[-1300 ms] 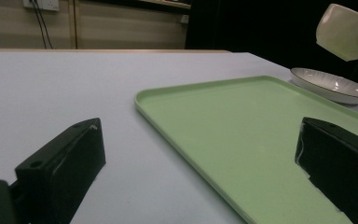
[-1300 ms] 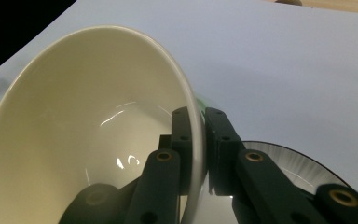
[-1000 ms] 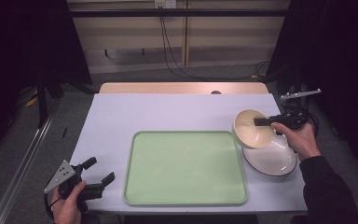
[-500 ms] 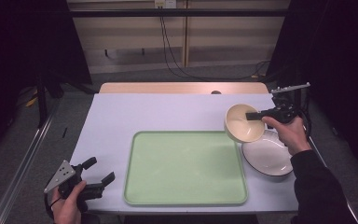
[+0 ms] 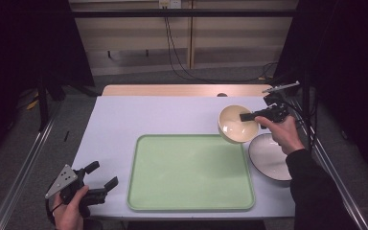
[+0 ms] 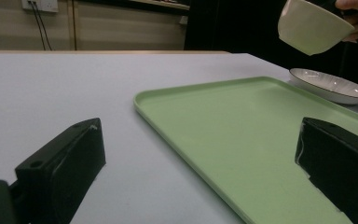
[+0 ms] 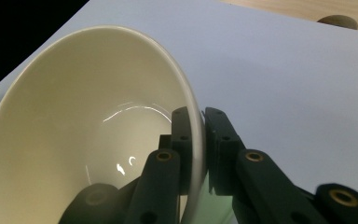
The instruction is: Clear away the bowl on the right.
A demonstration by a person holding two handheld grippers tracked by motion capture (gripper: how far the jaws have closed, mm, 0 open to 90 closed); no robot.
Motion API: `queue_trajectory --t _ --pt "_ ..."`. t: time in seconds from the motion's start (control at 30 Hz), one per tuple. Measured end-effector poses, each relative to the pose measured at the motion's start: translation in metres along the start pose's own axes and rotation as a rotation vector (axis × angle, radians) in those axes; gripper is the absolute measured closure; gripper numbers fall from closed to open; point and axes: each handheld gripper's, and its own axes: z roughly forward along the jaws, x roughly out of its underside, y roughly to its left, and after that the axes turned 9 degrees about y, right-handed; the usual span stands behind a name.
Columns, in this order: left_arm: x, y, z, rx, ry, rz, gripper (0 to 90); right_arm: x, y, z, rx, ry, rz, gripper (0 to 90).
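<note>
A cream bowl [image 5: 235, 125] hangs in the air above the far right corner of the green tray [image 5: 190, 171]. My right gripper [image 5: 247, 116] is shut on the bowl's rim, one jaw inside and one outside, as the right gripper view shows on the bowl [image 7: 88, 135] with the gripper [image 7: 197, 126] pinching its wall. The bowl [image 6: 310, 26] is tilted. A white plate [image 5: 271, 157] lies on the table right of the tray. My left gripper [image 5: 103, 175] rests open near the table's front left corner, beside the tray [image 6: 242, 130], holding nothing.
The pale table [image 5: 153, 117] has a wooden strip [image 5: 182, 89] along its far edge with a small round knob [image 5: 222, 95]. Dark curtains and black frame posts [image 5: 43, 96] stand on both sides. Cables hang down the back wall.
My right gripper has carried the bowl up and leftward, away from the plate and toward the tray's far right corner. The left gripper has stayed in place.
</note>
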Motion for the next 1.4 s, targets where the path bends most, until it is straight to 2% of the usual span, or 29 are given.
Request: queue_trajectory --t 0.23,0.3,0.5,0.63,0.77,0.83,1.13,1.4 --pt "0.0 0.0 0.0 0.0 0.004 0.005 1.5 0.0 0.0 0.015 0.024 0.041 0.01 83.4" --pt "0.0 0.0 0.0 0.0 0.003 0.005 1.5 -0.001 0.001 0.021 0.036 0.05 -0.008 83.4" --pt "0.0 0.0 0.0 0.001 0.003 0.005 1.5 0.002 -0.004 0.033 0.035 0.092 0.012 83.5" --pt "0.0 0.0 0.0 0.003 0.001 0.003 1.5 0.005 -0.009 0.042 0.049 0.12 0.017 83.4" --pt "0.0 0.0 0.0 0.007 0.001 0.001 1.5 0.007 -0.01 0.048 0.057 0.149 0.042 83.4" --pt "0.0 0.0 0.0 0.002 0.002 0.003 1.5 0.007 -0.011 0.051 0.057 0.151 0.035 83.4" --pt "0.0 0.0 0.0 0.002 0.0 0.002 1.5 0.012 -0.019 0.063 0.063 0.191 0.058 83.4" --pt "0.0 0.001 0.0 0.004 0.002 0.004 1.5 0.014 -0.019 0.071 0.066 0.211 0.062 83.3"
